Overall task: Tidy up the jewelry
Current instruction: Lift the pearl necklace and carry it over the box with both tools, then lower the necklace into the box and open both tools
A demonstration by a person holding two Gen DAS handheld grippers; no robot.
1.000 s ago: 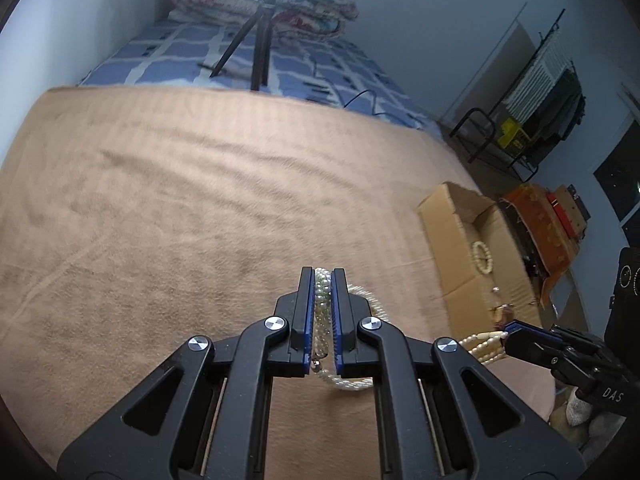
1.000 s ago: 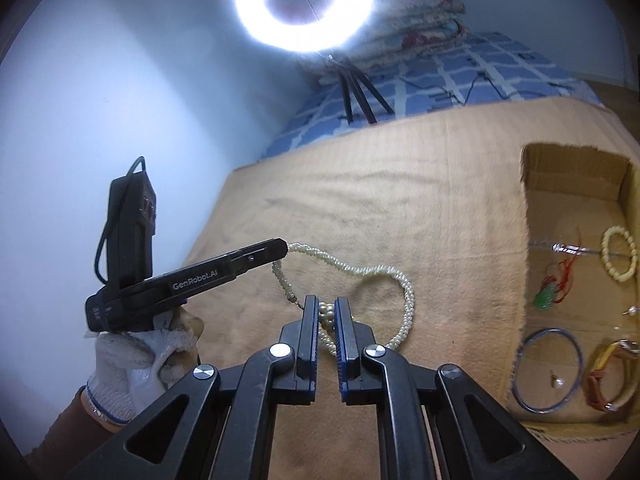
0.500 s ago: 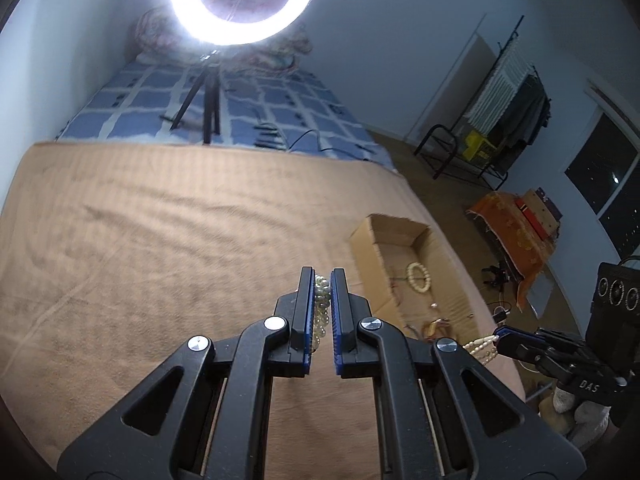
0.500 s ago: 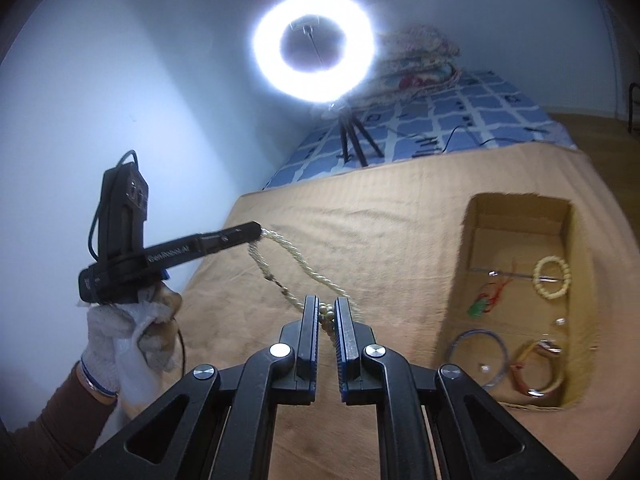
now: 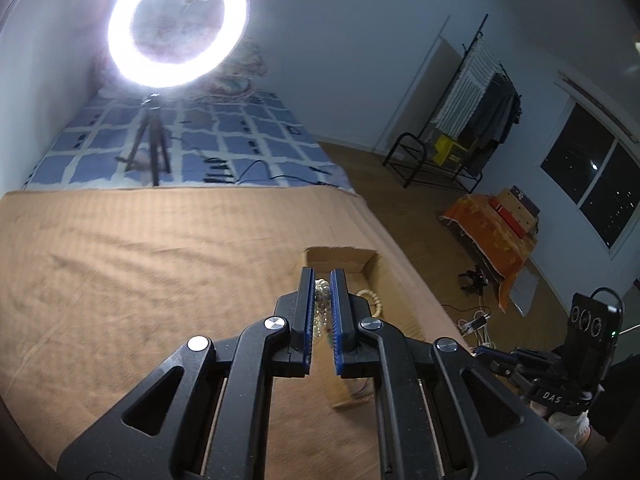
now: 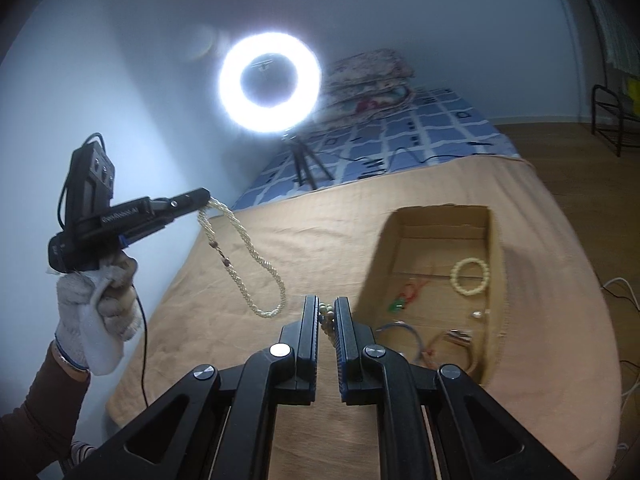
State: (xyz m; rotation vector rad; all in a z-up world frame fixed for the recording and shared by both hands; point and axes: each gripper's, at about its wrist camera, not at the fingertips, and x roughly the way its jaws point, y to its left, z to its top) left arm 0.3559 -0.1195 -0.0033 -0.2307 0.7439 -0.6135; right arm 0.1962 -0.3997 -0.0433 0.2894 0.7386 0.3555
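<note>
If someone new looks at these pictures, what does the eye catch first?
First the glaring ring light on its tripod at the far end of the bed. Then the pearl necklace, hanging in the air between the left gripper and right gripper, beside the open box of jewelry.

Left gripper (image 6: 206,196) and right gripper (image 6: 327,312) both clamped, raised

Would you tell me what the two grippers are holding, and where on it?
Both hold the pearl necklace: the left gripper pinches one end of its loop, the right gripper the other.

Wrist cams, angled down (shared box (image 5: 370,266)).
</note>
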